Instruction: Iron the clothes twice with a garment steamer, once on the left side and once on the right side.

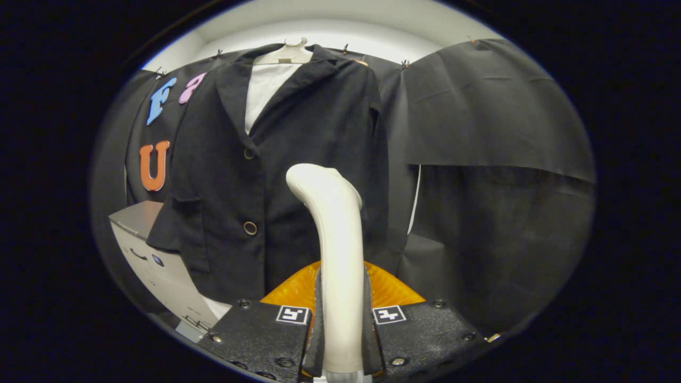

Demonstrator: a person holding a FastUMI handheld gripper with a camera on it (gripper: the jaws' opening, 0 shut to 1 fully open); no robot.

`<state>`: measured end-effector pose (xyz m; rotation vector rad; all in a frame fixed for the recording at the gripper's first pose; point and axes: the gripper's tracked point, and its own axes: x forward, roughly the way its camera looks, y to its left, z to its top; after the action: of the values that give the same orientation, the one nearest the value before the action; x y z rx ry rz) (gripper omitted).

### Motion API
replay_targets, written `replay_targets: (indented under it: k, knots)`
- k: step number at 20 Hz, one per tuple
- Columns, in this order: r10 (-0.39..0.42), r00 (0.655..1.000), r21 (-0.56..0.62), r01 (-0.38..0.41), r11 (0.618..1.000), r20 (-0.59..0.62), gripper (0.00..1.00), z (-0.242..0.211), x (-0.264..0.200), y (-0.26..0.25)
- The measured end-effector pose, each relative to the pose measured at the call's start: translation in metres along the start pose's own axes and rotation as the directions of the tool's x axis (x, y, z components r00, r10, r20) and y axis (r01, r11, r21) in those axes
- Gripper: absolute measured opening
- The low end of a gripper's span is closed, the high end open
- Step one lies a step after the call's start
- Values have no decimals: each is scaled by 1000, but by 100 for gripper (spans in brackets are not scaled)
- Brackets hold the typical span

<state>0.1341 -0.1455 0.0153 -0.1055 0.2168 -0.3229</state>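
Steamer [335, 239], pale handle, stands upright between the 2 fingers of the gripper [341, 330], both fingers clamped against its sides; its curved head bends left at the top, right in front of the dark jacket [276, 159]. Orange ribbed base [388, 290] sits just behind the handle, low down. Jacket hangs on a pale hanger [290, 52] over a white shirt [263, 90], 2 buttons visible on the front. Grey cabinet [154, 255] stands low beside the jacket's left hem.
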Motion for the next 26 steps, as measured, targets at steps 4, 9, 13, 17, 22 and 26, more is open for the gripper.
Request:
replay_targets:
  k: [4,9,13,17,22,26]
  knots:
    - [-8,999,-2,7,1000,-35,30,-27,-2,1]
    - [-11,995,7,12,1000,-98,31,-72,-8,7]
    - [-4,989,5,5,1000,-150,30,-105,-10,11]
    - [-4,975,0,4,1000,-222,31,-140,-11,15]
    - [-13,960,-5,12,1000,-278,31,-171,-17,20]
    - [-12,962,7,15,1000,-271,31,-167,-30,25]
